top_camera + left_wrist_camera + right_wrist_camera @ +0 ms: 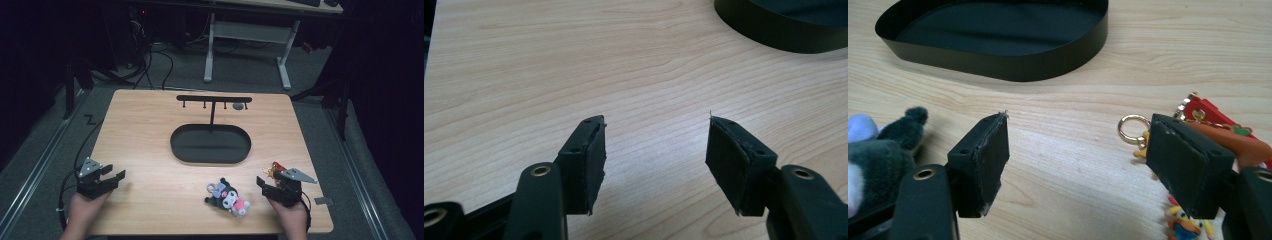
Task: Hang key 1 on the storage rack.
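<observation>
High view: my left gripper (111, 175) and right gripper (267, 181) rest near the black tray (210, 157), plush toy (227, 197) between them. Left gripper view: jaws apart, empty. Right gripper view: jaws apart, keychain (1220, 132) beside; judged unstarted.

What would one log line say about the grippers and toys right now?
left gripper: open, holding nothing | right gripper: open, holding nothing | plush toy: on table | keychain: beside right gripper | black tray: nothing inside
</observation>
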The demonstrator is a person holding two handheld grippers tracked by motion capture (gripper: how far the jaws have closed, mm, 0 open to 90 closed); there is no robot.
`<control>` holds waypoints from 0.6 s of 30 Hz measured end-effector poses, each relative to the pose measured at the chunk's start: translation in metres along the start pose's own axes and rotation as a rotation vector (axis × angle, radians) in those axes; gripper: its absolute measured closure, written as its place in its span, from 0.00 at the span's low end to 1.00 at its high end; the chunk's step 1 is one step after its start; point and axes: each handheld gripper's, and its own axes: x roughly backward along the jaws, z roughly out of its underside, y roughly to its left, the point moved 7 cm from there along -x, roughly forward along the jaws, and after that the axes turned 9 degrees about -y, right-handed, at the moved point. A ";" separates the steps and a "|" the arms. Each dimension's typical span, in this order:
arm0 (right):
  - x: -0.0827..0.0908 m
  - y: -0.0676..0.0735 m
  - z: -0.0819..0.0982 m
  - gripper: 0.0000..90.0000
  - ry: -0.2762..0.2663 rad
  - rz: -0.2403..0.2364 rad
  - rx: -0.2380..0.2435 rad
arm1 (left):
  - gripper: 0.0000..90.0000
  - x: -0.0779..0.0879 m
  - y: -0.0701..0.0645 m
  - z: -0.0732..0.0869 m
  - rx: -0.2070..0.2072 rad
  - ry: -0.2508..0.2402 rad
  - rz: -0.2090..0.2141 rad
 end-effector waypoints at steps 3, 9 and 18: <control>-0.001 0.003 0.002 0.29 0.010 -0.001 0.008 | 0.45 0.000 -0.005 -0.002 -0.033 -0.008 0.003; 0.001 0.003 0.004 0.28 0.010 0.007 0.009 | 0.45 -0.001 -0.015 -0.007 -0.076 -0.018 0.021; -0.003 0.007 0.004 0.28 0.014 0.002 0.027 | 0.44 -0.002 -0.017 -0.007 -0.095 -0.014 0.019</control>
